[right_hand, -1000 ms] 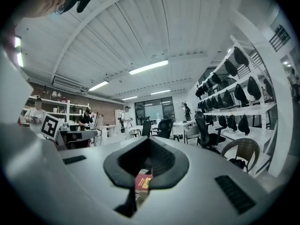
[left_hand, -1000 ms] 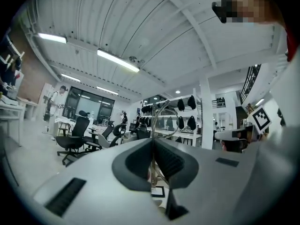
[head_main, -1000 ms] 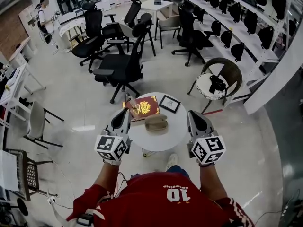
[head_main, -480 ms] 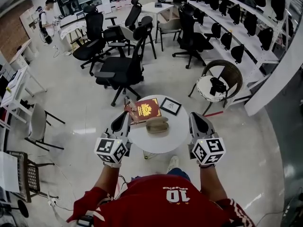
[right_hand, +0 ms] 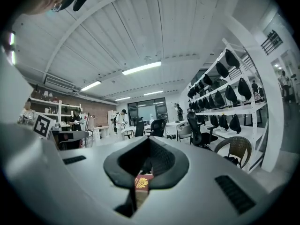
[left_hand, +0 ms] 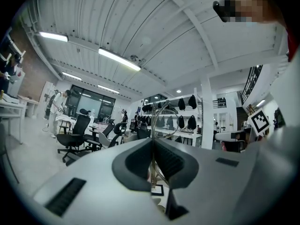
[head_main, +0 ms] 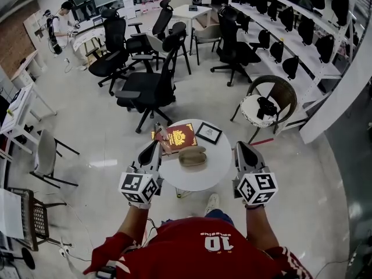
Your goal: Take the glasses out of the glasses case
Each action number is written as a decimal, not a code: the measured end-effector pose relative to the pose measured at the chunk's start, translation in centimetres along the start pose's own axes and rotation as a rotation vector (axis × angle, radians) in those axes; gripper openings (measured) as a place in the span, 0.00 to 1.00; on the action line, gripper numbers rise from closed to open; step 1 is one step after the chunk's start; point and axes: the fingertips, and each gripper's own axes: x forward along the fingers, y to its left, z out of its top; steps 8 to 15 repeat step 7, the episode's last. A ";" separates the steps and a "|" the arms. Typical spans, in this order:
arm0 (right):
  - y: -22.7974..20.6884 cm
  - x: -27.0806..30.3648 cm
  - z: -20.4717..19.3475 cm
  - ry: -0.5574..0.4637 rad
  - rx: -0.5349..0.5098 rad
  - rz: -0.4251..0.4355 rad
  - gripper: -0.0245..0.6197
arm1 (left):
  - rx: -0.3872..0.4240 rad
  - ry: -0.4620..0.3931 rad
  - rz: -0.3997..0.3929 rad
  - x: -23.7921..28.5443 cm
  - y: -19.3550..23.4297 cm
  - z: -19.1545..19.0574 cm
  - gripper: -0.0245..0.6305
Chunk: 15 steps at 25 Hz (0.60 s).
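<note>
Nearest the person in the red shirt, the left tongs (head_main: 154, 147) and the right tongs (head_main: 240, 148) hang on either side of the small round worktop (head_main: 204, 171), outside its left and right edges and touching nothing. Each gripper's own view shows its jaws pressed together with nothing pinched between them. The tan glasses case (head_main: 192, 156) lies shut near the middle of the worktop, toward the near edge. No glasses show on the worktop or in either tongs, so they are probably inside, though the closed lid hides that. Just behind the case lies a red book with a gold emblem (head_main: 177, 137), and a small black picture frame (head_main: 208, 132) sits toward the far right edge. Black office chairs (head_main: 148, 83) stand beyond on the floor. The main risk seems to be the case's rounded, smooth shell. Pressed by only one of the tongs, it could skate into the book or off the near edge.
</note>
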 end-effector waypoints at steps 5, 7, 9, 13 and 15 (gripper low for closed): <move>0.0 -0.1 -0.3 0.011 0.025 0.014 0.06 | -0.011 0.003 -0.001 0.0 -0.1 -0.1 0.06; 0.0 -0.1 -0.5 0.015 0.032 0.019 0.06 | -0.013 0.005 -0.003 0.0 0.0 -0.1 0.06; 0.0 -0.1 -0.5 0.015 0.032 0.019 0.06 | -0.013 0.005 -0.003 0.0 0.0 -0.1 0.06; 0.0 -0.1 -0.5 0.015 0.032 0.019 0.06 | -0.013 0.005 -0.003 0.0 0.0 -0.1 0.06; 0.0 -0.1 -0.5 0.015 0.032 0.019 0.06 | -0.013 0.005 -0.003 0.0 0.0 -0.1 0.06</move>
